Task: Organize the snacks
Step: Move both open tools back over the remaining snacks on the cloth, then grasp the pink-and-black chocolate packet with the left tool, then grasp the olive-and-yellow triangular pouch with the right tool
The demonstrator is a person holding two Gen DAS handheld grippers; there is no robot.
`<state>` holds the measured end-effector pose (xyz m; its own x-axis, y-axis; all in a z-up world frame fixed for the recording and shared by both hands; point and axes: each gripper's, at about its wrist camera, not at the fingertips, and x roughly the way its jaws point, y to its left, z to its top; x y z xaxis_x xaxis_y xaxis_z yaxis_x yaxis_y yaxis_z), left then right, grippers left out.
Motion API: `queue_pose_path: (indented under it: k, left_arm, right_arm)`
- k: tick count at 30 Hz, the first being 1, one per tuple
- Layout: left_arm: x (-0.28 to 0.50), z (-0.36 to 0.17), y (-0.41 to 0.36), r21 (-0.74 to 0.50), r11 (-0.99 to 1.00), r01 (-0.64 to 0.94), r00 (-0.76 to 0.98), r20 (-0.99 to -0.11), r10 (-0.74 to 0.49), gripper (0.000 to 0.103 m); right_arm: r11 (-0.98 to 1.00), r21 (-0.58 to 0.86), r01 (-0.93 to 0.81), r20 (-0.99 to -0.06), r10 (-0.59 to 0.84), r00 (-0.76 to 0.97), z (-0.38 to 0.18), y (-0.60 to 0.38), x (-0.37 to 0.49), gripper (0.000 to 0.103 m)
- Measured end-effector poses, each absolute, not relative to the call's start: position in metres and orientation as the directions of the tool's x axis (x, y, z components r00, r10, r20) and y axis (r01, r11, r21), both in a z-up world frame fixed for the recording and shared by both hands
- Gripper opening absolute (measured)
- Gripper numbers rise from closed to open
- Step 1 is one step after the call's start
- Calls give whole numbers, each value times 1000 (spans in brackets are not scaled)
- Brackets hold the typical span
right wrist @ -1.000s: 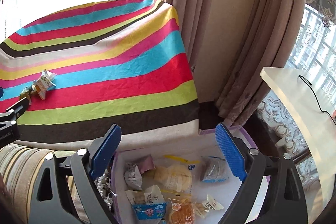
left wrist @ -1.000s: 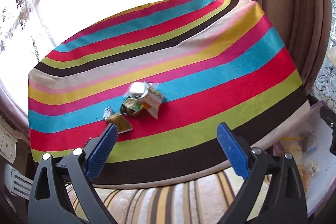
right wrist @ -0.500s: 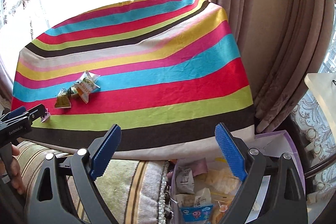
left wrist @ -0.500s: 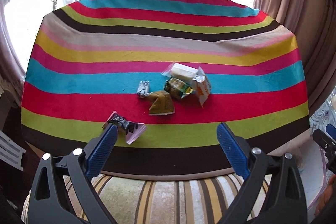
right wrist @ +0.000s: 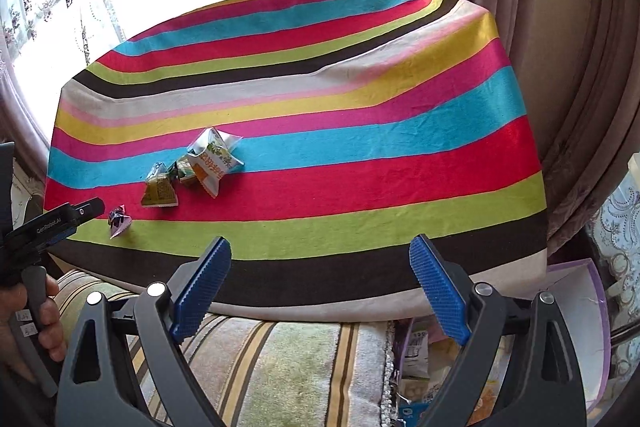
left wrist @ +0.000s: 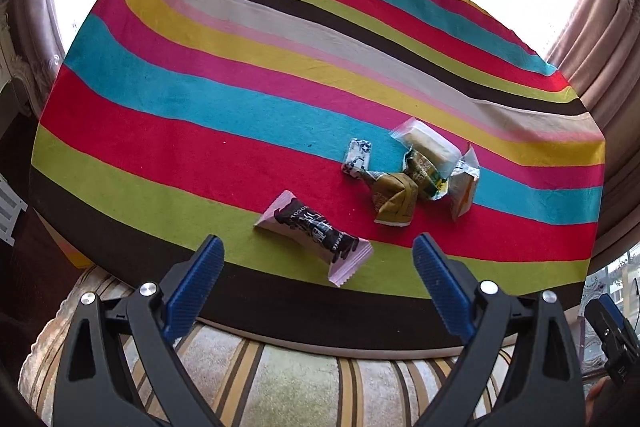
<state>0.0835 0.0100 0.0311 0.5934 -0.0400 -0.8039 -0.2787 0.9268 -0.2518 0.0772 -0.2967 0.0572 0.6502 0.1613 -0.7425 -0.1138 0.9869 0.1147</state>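
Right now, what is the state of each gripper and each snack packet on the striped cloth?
left gripper: open, empty
right gripper: open, empty
pink and black packet: sealed, lying flat, apart from the pile
olive packet: lying in the pile
clear packet: lying in the pile

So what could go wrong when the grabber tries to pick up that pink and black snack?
The pink and black chocolate wrapper lies flat near the edge of the striped tablecloth, so the open left gripper might nudge it off or pinch cloth instead. The olive triangular packet and its neighbours touch, so grabbing one may drag others.
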Motion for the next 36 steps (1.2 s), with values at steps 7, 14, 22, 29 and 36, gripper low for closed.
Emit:
queue_pose_path:
  k: [7, 14, 22, 29, 36]
  left_arm:
    - [97, 13, 25, -317, 898, -306, 557, -825, -101, 89]
    - [112, -3, 32, -366, 873, -323, 517, -841, -161, 80]
    - [127, -9, 28, -334, 894, -299, 488, -858, -158, 53]
    - [125, -9, 23, -230, 942, -244, 454, -885, -99, 32]
    - [114, -10, 34, -261, 939, -225, 460, -878, -134, 19]
  right_arm:
    - [976, 138, -168, -751, 213, 624, 54, -263, 89, 88]
    - [965, 151, -215, -756, 253, 604, 50, -232, 103, 88]
    - [953, 158, -257, -764, 283, 580, 45, -202, 117, 88]
    - [945, 153, -291, -777, 296, 556, 33, -173, 134, 88]
    - [932, 172, -320, -794, 323, 515, 20, -144, 152, 87]
